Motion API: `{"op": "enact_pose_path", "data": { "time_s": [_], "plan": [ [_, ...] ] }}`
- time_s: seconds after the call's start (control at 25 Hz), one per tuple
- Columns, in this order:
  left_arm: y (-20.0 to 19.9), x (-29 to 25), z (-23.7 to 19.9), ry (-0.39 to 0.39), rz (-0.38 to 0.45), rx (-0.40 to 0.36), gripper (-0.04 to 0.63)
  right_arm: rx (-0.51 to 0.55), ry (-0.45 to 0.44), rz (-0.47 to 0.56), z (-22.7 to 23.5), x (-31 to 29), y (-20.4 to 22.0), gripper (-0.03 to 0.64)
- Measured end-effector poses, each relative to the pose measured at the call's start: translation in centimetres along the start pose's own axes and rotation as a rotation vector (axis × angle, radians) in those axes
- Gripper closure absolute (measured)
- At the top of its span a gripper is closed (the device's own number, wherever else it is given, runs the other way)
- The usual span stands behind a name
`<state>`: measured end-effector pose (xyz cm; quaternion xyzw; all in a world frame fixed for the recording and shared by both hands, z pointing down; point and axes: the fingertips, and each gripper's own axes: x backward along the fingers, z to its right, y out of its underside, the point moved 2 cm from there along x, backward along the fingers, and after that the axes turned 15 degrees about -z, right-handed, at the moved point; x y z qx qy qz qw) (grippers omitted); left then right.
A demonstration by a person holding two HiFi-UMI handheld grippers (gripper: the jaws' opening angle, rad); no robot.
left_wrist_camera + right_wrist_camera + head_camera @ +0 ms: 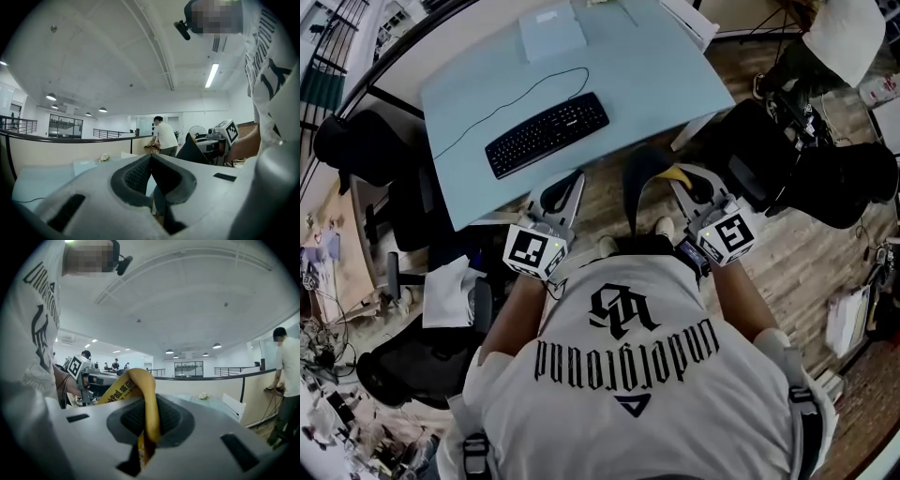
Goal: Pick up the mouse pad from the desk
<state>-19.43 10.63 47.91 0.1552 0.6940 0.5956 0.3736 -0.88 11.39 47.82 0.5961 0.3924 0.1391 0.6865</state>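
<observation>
Yellow-backed mouse pad (pixel 643 184), one, clamped in right gripper (pixel 684 180), left gripper (pixel 567 185) closed empty, one keyboard (pixel 547 134)

Across the white T-shirt (pixel 675 412), in black gothic lettering, upside down in the head view: "underground". On one side of that word an interlaced monogram, not legible as letters; on the other a small triangle mark. Part of the same print in the right gripper view, beginning "UNDER". On the yellow face of the mouse pad (pixel 123 391), in black: Latin letters ending in "Pad", then Chinese characters too curled to read. Key legends on the keyboard (pixel 547 133) too small to read.
</observation>
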Motion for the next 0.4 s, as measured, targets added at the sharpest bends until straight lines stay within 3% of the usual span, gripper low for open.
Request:
{"op": "enact_pose_path", "data": {
  "time_s": [0.4],
  "plan": [
    [0.1,1.6,-1.8,-0.013,0.008,-0.011,0.588,0.018,0.002,-0.005,-1.8,-1.5,-0.6,0.594]
  ]
}}
